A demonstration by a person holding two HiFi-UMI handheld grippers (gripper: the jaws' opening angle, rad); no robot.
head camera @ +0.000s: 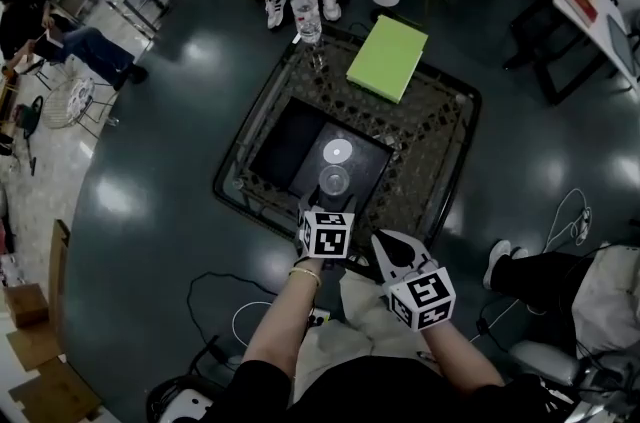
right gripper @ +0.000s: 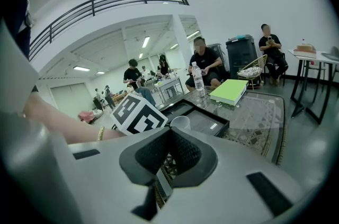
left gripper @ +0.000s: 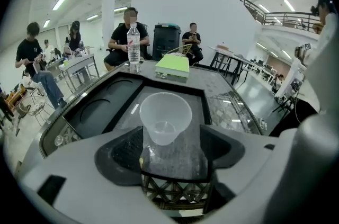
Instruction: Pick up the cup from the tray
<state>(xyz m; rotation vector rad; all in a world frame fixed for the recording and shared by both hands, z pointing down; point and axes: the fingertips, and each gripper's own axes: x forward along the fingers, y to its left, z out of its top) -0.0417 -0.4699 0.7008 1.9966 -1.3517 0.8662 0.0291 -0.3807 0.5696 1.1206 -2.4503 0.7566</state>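
My left gripper (left gripper: 172, 148) has its fingers wide apart, holding nothing. The clear cup (left gripper: 164, 117) sits just ahead of their tips, in line with the gap, untouched. It stands upright on the black tray (left gripper: 100, 106), mouth up, long axis vertical, empty. My right gripper (right gripper: 169, 151) has its fingers pressed together, the cup beyond them

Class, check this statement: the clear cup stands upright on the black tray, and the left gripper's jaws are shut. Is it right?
No. The left gripper has its jaws open, not shut; the left gripper view shows it. The cup does stand upright on the black tray.
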